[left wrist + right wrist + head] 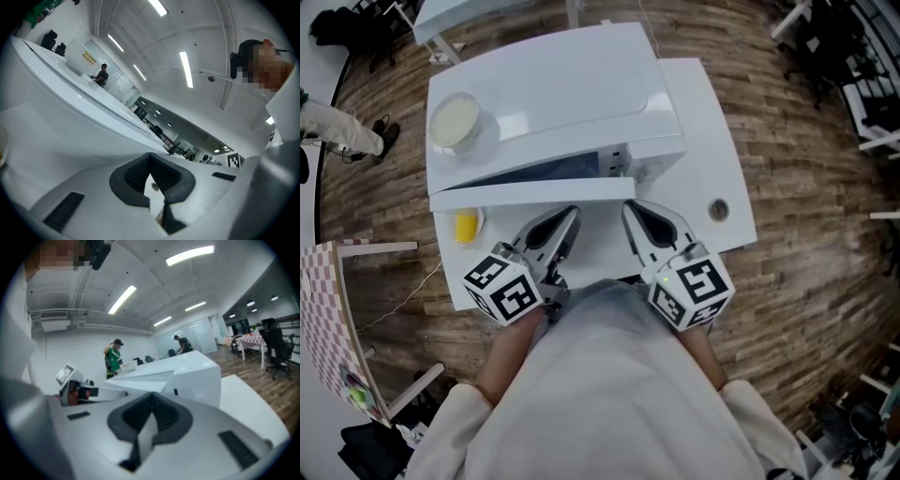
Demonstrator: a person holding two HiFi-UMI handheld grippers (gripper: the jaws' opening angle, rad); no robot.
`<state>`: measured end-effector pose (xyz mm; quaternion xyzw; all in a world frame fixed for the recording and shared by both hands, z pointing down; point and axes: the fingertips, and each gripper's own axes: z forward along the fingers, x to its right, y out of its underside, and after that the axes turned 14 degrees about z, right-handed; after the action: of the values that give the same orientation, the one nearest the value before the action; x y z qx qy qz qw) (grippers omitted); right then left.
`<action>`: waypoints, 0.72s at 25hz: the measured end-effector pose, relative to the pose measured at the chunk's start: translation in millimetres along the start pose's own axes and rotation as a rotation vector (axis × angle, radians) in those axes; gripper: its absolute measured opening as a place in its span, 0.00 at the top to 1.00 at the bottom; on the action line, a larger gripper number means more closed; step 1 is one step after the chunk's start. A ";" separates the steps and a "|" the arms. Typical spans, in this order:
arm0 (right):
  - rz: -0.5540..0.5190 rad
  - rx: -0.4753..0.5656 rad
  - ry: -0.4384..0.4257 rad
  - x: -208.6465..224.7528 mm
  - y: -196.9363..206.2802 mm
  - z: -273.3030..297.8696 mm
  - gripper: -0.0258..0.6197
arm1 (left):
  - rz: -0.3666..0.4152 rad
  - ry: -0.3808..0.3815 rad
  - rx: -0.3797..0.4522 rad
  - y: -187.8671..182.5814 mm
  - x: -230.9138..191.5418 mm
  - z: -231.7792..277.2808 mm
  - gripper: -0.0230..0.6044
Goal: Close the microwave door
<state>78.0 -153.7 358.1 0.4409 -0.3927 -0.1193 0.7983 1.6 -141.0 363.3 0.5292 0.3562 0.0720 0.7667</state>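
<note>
On the left of the microwave's (567,84) top stands a round bowl (455,120) holding something pale and creamy, level across. Below it, on the white table (712,122), a small yellow thing (466,225) sits just beside the left end of the microwave door (525,193); I cannot tell what it is. The door is ajar. Its left end meets the body, its right end swings out towards me, and the dark inside shows in the gap.

My left gripper (570,217) points at the door's near face, close under its edge. Its jaws are pressed together at the tips with nothing between them. My right gripper (630,208) lies just to the right of it, near the door's free end, and its jaws likewise meet at the tips on nothing. Whether either tip touches the door I cannot tell. Further right, a small round hole (719,210) shows in the table.
</note>
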 end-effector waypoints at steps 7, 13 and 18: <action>-0.036 -0.015 -0.007 1.3 -2.3 10.9 0.92 | -0.018 -0.028 0.015 4.5 -6.4 4.0 0.94; -0.039 -0.024 -0.010 5.4 -0.6 15.4 0.92 | -0.014 -0.036 0.027 2.4 -9.2 8.1 0.94; -0.044 -0.025 0.010 11.6 -3.1 18.6 0.92 | -0.016 -0.043 0.034 -2.1 -11.4 11.7 0.94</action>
<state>72.6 -173.0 367.3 0.4400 -0.3772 -0.1395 0.8029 0.0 -156.3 369.0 0.5409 0.3449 0.0485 0.7656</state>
